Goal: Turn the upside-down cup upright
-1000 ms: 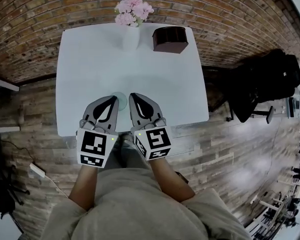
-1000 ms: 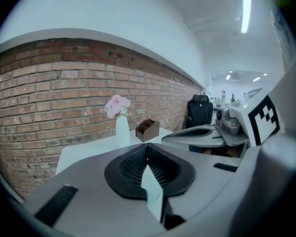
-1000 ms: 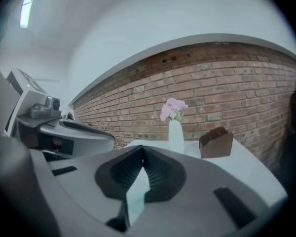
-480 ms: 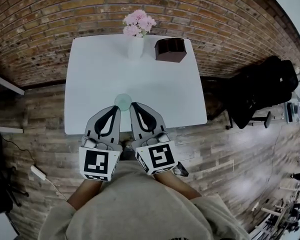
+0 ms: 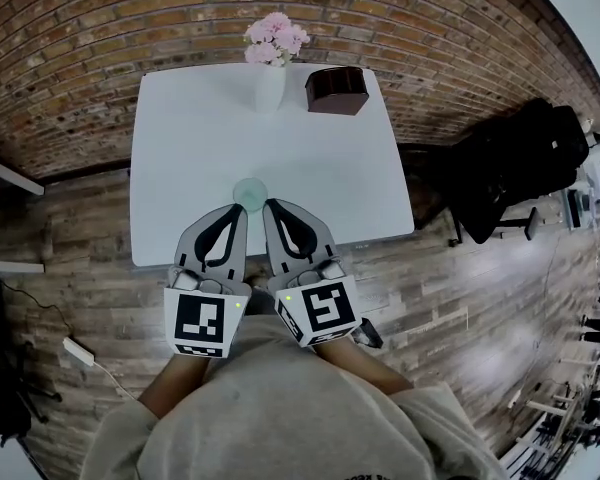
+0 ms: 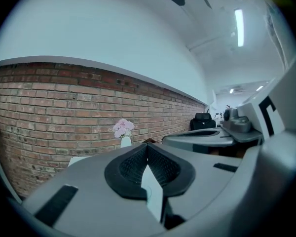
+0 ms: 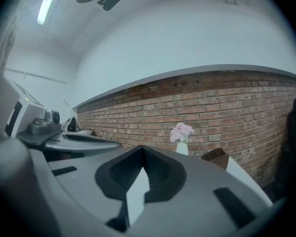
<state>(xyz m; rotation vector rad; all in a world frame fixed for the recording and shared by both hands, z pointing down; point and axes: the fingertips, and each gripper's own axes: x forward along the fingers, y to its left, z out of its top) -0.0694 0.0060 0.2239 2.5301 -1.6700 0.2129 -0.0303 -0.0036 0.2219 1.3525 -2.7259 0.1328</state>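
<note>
Both grippers lifted, drawn back from cup (image 5: 250, 194) since earlier frame. Left gripper (image 5: 236, 212) and right gripper (image 5: 271, 208) sit just short of cup, jaws fully together, nothing held. Table (image 5: 180, 118) front edge lies just behind cup. My worry: advancing with jaws closed, I shove cup instead of gripping it.

The grey right gripper (image 7: 142, 157) has its jaws together, empty, pointing toward a white vase of pink flowers (image 7: 181, 141) by a red brick wall (image 7: 227, 107).
</note>
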